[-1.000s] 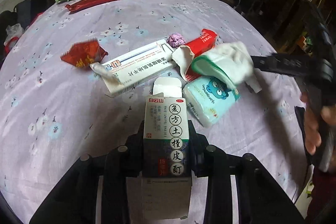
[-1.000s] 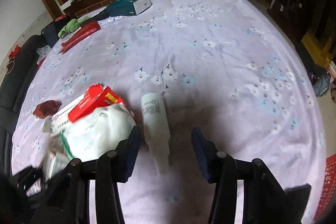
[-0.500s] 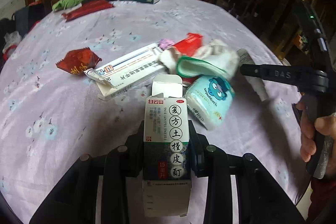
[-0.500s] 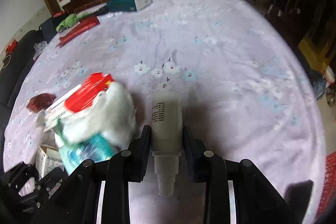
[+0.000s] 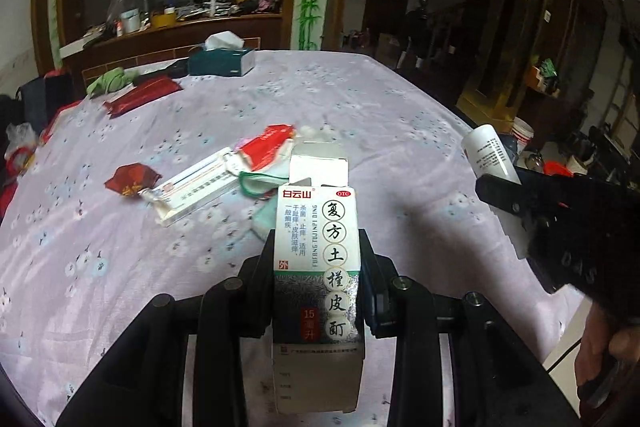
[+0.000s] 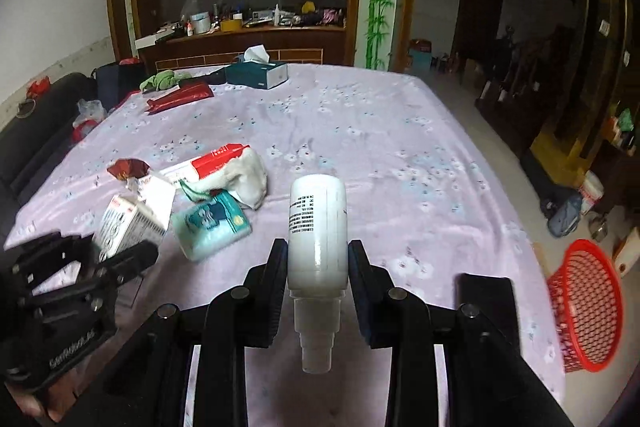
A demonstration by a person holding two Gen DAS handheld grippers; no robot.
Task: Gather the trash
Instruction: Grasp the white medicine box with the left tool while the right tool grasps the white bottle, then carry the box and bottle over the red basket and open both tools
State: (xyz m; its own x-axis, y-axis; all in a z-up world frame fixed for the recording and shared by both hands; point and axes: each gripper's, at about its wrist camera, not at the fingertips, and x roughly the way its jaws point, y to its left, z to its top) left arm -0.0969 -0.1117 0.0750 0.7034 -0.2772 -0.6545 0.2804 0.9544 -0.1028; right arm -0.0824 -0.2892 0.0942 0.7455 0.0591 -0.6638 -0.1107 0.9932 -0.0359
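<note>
My left gripper (image 5: 316,259) is shut on a white medicine box (image 5: 318,267) with Chinese print and holds it above the table. My right gripper (image 6: 318,255) is shut on a white plastic bottle (image 6: 318,227), lifted off the cloth; the bottle also shows in the left wrist view (image 5: 490,155). On the purple tablecloth lie a long white tube box (image 5: 196,193), a red carton (image 6: 216,157), a white cloth (image 6: 250,177), a teal tissue pack (image 6: 212,223) and a red wrapper (image 5: 130,181).
A red mesh basket (image 6: 586,307) stands on the floor off the table's right edge. A teal tissue box (image 6: 258,73), a red packet (image 6: 180,97) and a green cloth (image 6: 160,81) lie at the table's far side. A dark sofa (image 6: 36,131) is at the left.
The right gripper closed on the white bottle and lifted it off the table. Both grippers rose and tilted up, each with its item.
</note>
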